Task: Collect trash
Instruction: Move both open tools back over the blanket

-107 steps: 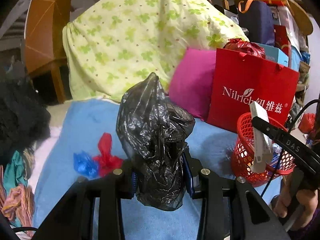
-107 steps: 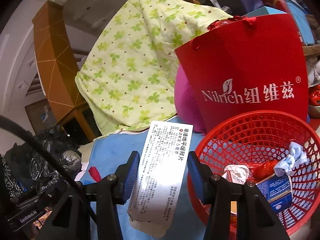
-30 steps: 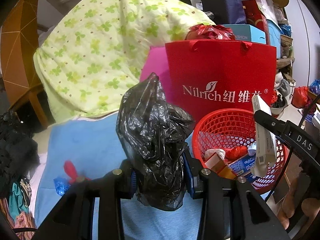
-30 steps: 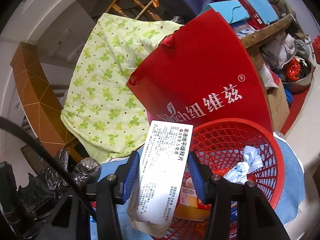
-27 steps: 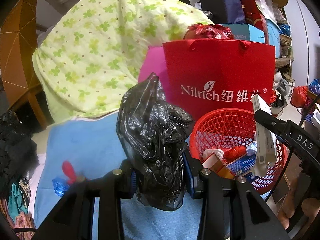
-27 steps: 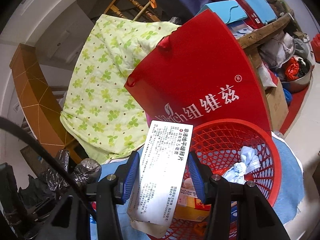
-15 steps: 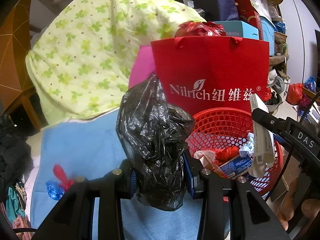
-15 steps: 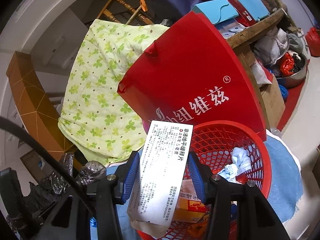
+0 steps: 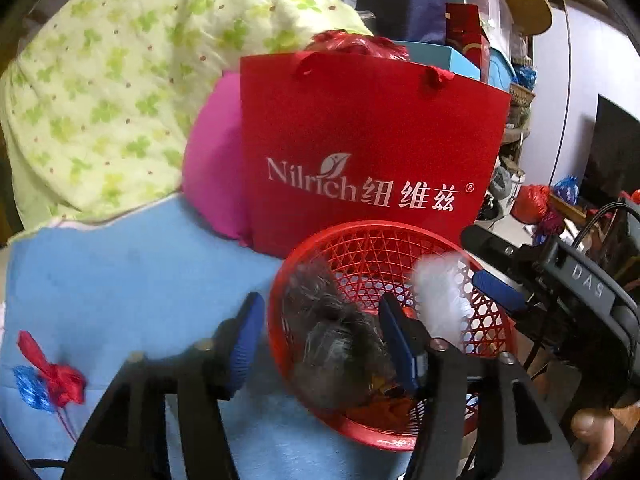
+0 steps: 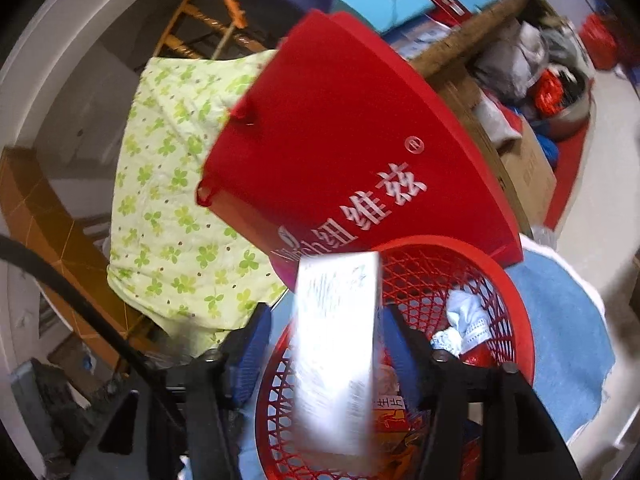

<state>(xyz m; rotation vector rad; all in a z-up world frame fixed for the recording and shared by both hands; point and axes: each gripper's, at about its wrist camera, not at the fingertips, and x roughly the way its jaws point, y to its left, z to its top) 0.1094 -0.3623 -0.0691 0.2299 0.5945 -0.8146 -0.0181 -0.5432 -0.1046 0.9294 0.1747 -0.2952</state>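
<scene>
A red mesh basket (image 9: pixel 360 229) stands on the blue cloth with trash inside. My left gripper (image 9: pixel 320 324) hangs over the basket's near-left rim and its jaws are opening. The black plastic bag (image 9: pixel 336 344) is a blur between them, free of the pads and dropping into the basket. My right gripper (image 10: pixel 324 356) is over the same basket (image 10: pixel 500 280), jaws also opening. The white printed box (image 10: pixel 336 352) is blurred between its pads, slipping down, and shows as a white smear (image 9: pixel 436 292) in the left wrist view.
A red paper bag (image 9: pixel 360 128) stands right behind the basket, with a pink cushion (image 9: pixel 212 168) and a green-patterned quilt (image 9: pixel 100 80) to its left. Red and blue wrappers (image 9: pixel 48 380) lie on the blue cloth (image 9: pixel 120 272) at the left. Cluttered shelves and floor items fill the right.
Both grippers came in over the basket and tipped down. Both sets of jaws spread apart. The black bag and the white box left their grips and are falling.
</scene>
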